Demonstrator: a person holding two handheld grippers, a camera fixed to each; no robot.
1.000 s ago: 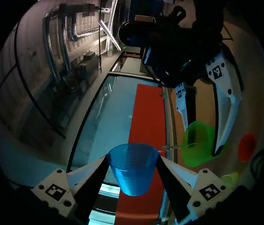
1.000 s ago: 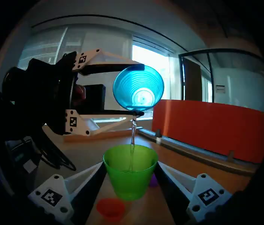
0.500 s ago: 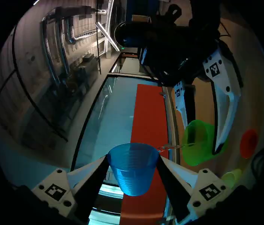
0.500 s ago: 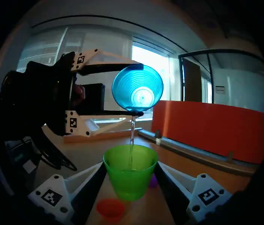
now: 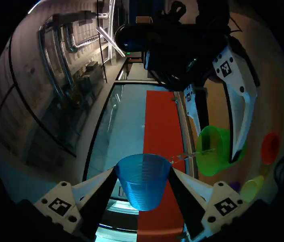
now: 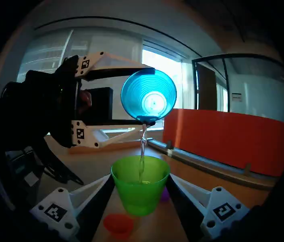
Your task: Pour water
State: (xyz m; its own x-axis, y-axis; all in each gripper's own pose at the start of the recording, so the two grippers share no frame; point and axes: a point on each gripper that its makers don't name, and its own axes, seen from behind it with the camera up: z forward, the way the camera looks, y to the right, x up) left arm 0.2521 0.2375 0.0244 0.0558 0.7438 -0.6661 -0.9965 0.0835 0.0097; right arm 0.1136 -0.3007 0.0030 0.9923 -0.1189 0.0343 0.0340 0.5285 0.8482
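Left gripper view, item one: left claw (image 5: 142,172), clenched on the blue cup (image 5: 142,189), both fingers pressing its sides. The cup is tipped well over so that its lip hangs above the receiver.

Right gripper view, item two: right claw (image 6: 140,178), clamped on the green cup (image 6: 139,195). The cup is upright and set directly beneath the blue lip, evidently to catch the pour. Whether its base rests on the counter (image 6: 184,211) or is held just above it cannot be told.

Item three: water stream (image 6: 142,145), thin and twisting, falling from the blue lip into the green mouth. Judged mid-pour.

Item four, loose stock on the counter:
- orange cup (image 6: 119,224), near the green one on the camera's side
- small purple piece (image 6: 164,195), half hidden behind the green cup, kind unclear
- yellow cup (image 5: 249,188), at the picture's edge

Not legible: how much water is left in the blue cup and the fill level in the green. The hand on the left claw is mostly lost in shadow.
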